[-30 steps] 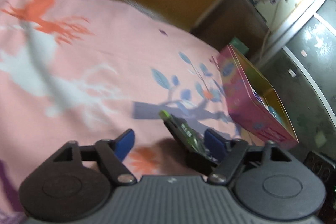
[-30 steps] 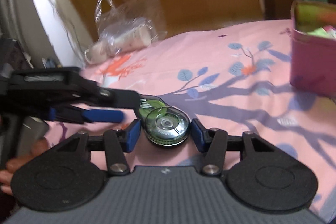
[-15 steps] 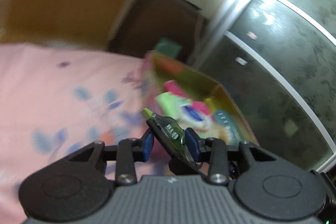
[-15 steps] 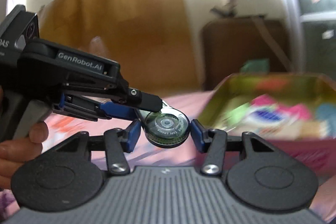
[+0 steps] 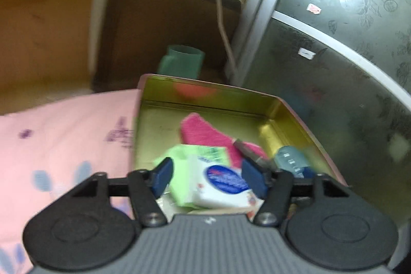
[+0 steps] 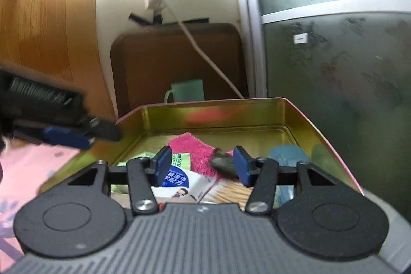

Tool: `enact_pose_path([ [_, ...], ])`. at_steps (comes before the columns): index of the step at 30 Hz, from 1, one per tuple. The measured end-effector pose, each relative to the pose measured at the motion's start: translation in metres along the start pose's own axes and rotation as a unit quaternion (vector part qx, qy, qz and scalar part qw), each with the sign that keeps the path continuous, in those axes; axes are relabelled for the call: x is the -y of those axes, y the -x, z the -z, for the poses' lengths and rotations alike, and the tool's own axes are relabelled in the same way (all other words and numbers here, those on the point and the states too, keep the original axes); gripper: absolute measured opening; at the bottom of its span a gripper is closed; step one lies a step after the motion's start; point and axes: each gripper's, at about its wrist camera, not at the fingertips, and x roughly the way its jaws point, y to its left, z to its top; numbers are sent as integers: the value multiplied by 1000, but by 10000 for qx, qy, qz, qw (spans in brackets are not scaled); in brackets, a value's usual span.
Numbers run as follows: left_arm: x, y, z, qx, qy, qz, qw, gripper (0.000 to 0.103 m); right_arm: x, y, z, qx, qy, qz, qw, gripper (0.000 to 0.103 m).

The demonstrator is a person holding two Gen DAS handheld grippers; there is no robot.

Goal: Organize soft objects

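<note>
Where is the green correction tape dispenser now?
In the tin box, lying on the pink cloth, just left of the right gripper's right fingertip.

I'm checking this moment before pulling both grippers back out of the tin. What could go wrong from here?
1. The green tape dispenser lies on the pink cloth, right beside one finger of the open right gripper. A careless withdrawal might snag or flick it.
2. The left gripper, jaws also open, hangs close by the left rim of the tin. It might clip that rim or the right gripper.
</note>
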Motion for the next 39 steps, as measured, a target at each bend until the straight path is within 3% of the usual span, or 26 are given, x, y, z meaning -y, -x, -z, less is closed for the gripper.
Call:
enact_pose_path([
  [5,-8,40,27,309,-326,-666,9968,72,2,42,11,218,-526,-143,9983,56],
  [9,-12,77,53,428,-382,-893,9944,77,-8,78,20,290,-1031,-249,9939,56],
  [15,-18,128,97,621,-744,-1440,9848,85,-32,100,27,35,-1155,-486,9921,56],
  [25,-40,170,132,566,-602,-1679,9823,103,-60,113,29,-312,-1205,-726,9896,56],
  [29,-45,177,140,474,-589,-1683,9828,103,-67,117,28,-368,-1215,-745,9891,62],
  [39,-58,177,151,144,-432,-1936,9800,103,-72,119,31,-477,-1241,-753,9883,63],
])
